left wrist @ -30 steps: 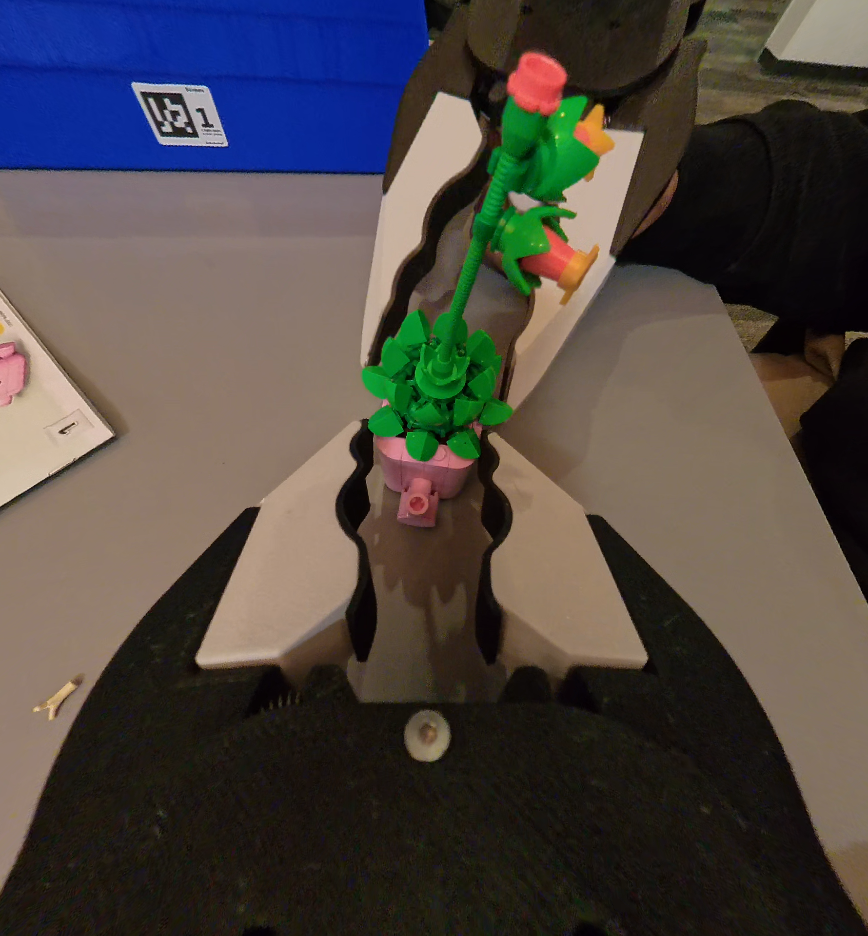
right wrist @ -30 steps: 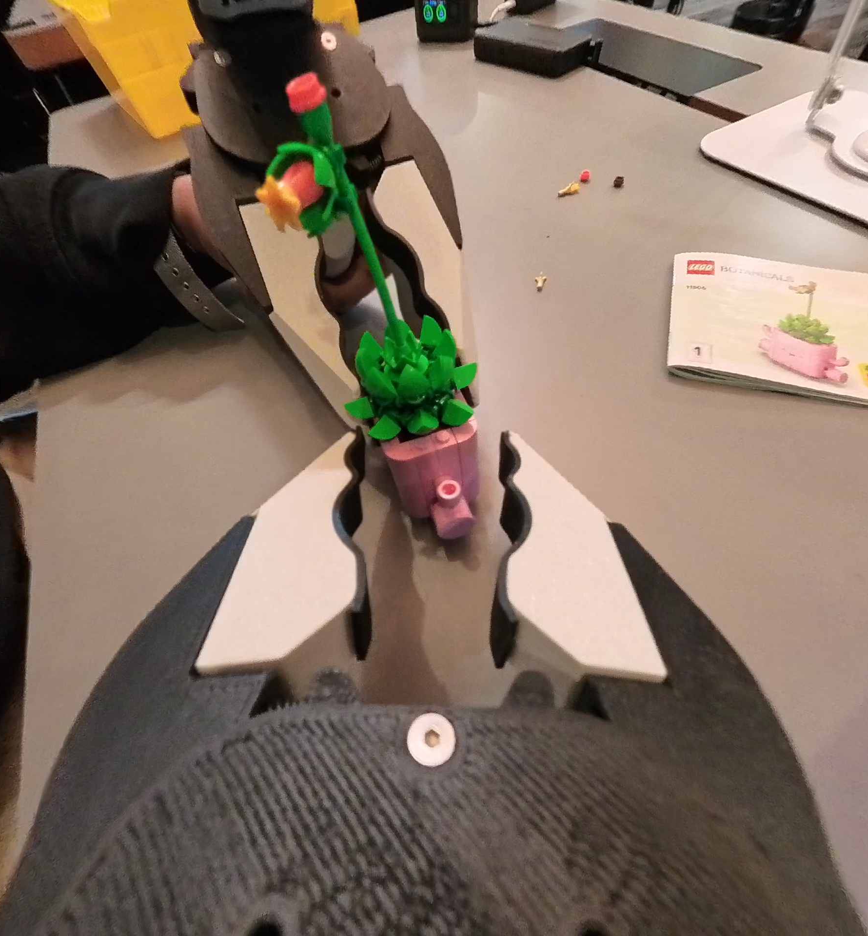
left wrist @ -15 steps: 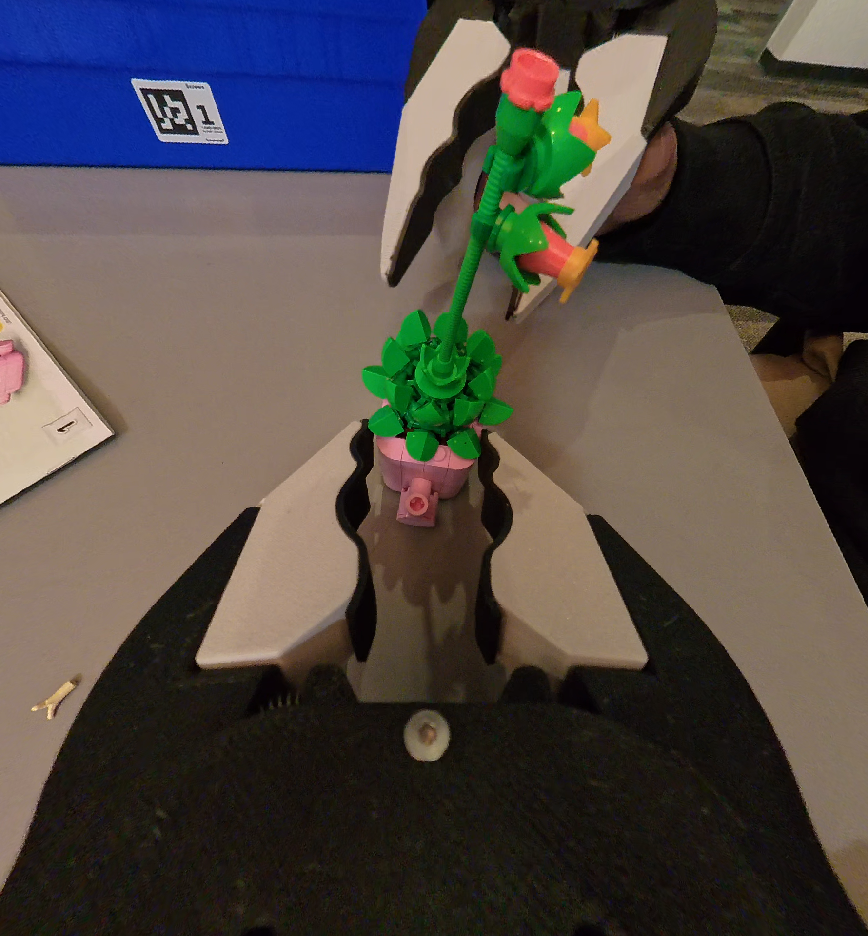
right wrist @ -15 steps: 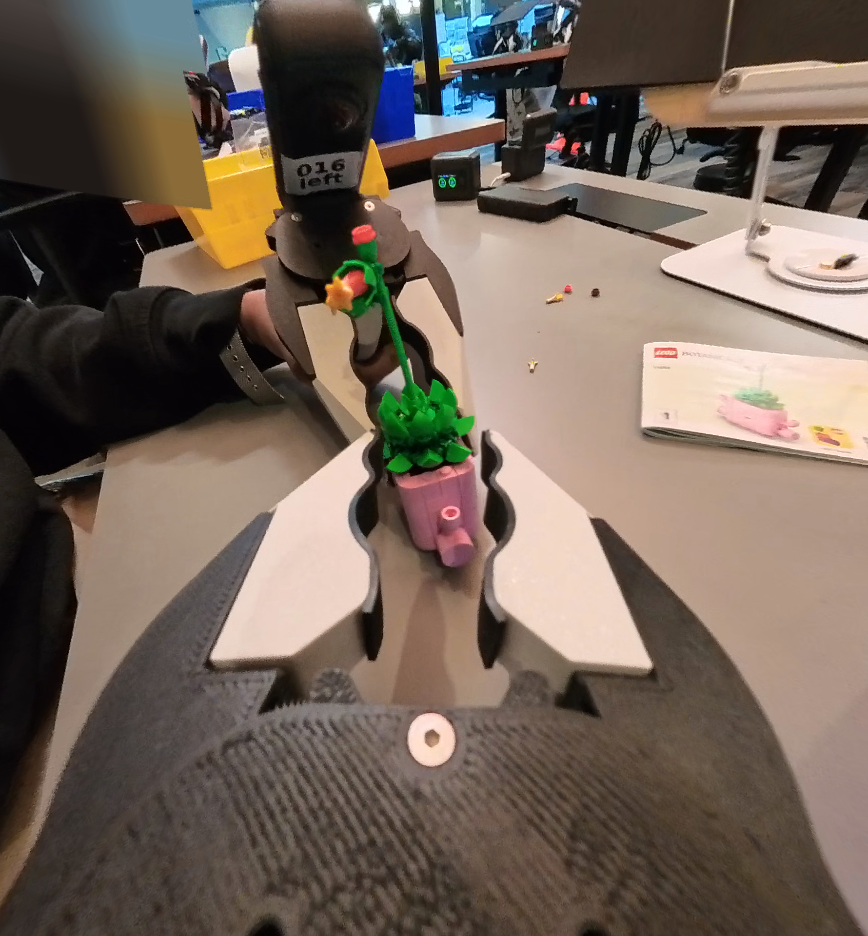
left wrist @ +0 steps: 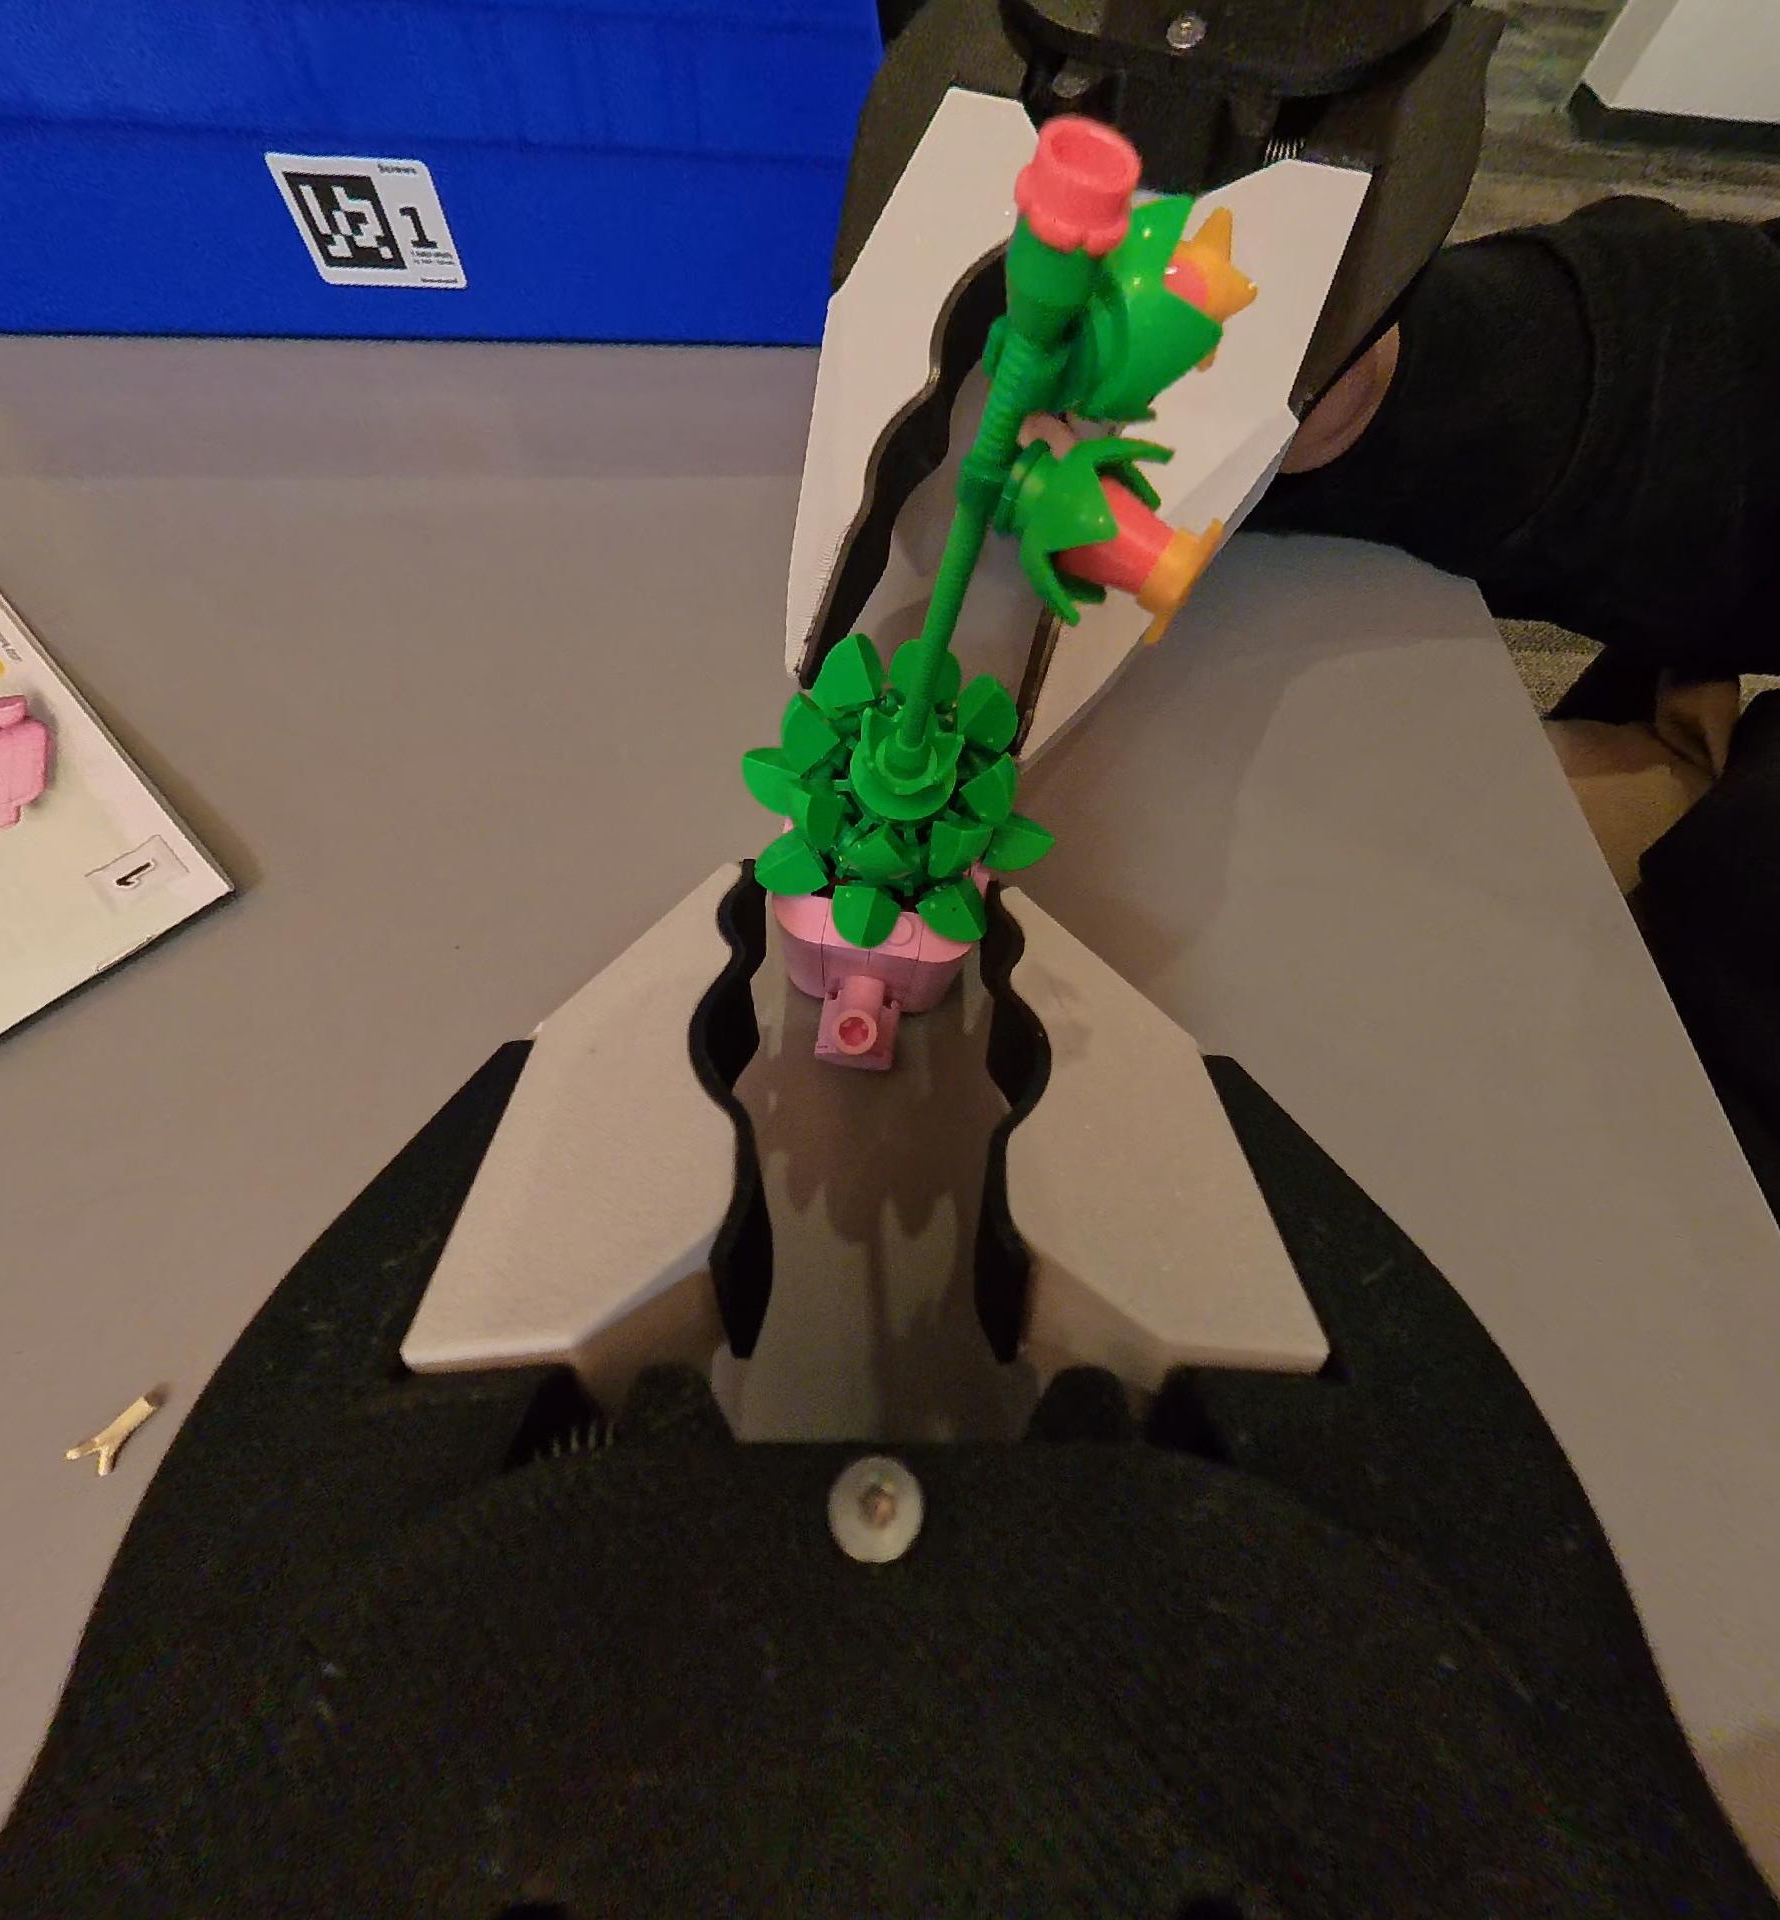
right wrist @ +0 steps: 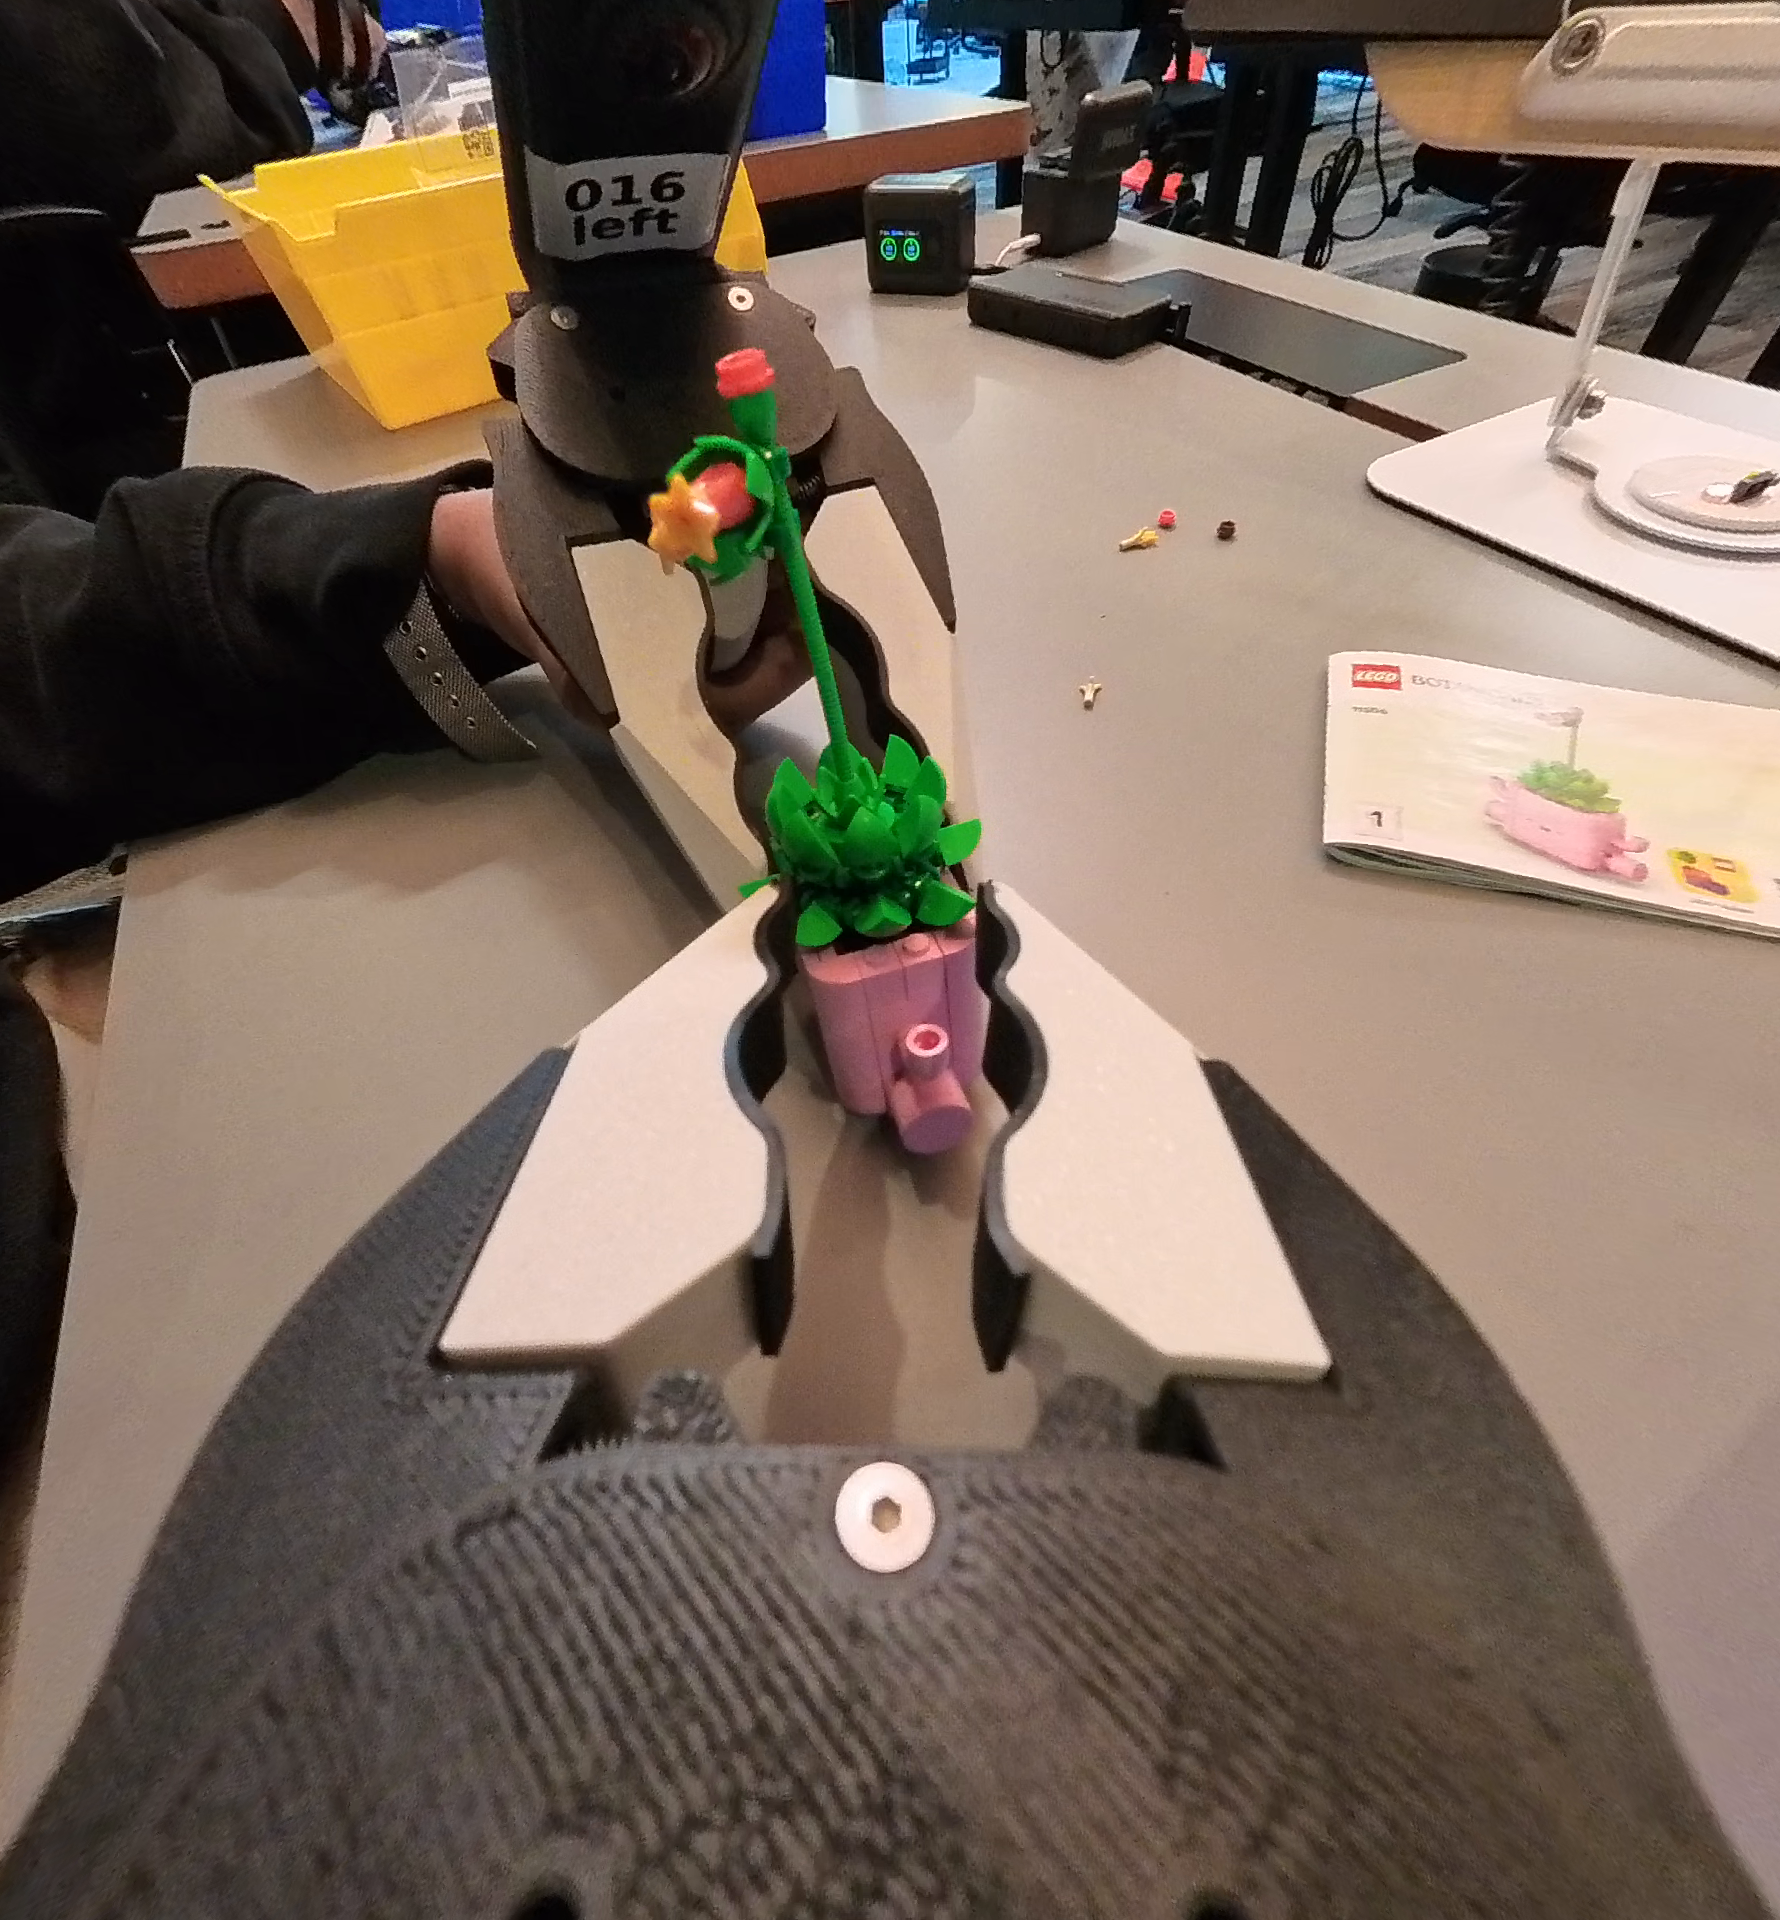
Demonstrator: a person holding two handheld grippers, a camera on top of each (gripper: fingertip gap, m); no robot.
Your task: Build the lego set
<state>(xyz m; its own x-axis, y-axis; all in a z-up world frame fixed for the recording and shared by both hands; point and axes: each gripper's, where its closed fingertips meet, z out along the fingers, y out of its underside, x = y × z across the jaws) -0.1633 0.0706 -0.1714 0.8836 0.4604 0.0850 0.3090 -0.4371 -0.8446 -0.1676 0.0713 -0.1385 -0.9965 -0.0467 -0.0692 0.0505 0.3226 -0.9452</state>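
Observation:
A lego plant stands on the grey table [left wrist: 450,644]: a pink pot [left wrist: 865,961] with green leaves [left wrist: 896,800], and a tall green stem [left wrist: 953,582] bearing a red bud [left wrist: 1078,182] and two orange-tipped flowers. My left gripper [left wrist: 881,914] is shut on the near end of the pot. My right gripper [left wrist: 927,686] reaches in from the far side behind the leaves. In the right wrist view my right gripper [right wrist: 881,935] is shut on the pot [right wrist: 886,1018], and the left gripper [right wrist: 865,862] faces it from behind the plant.
An instruction booklet [left wrist: 34,831] lies left of the plant, also in the right wrist view [right wrist: 1572,790]. A blue bin [left wrist: 398,156] stands at the table's back and a yellow bin [right wrist: 398,281] behind the left gripper. Small loose pieces [right wrist: 1166,525] and a white stand base [right wrist: 1592,540] lie nearby. The tips of both grippers are at nearly the same place.
My right gripper lifted away, then came back down at the plant, and its fingers narrowed onto the pot. My left gripper and the plant have stayed put.

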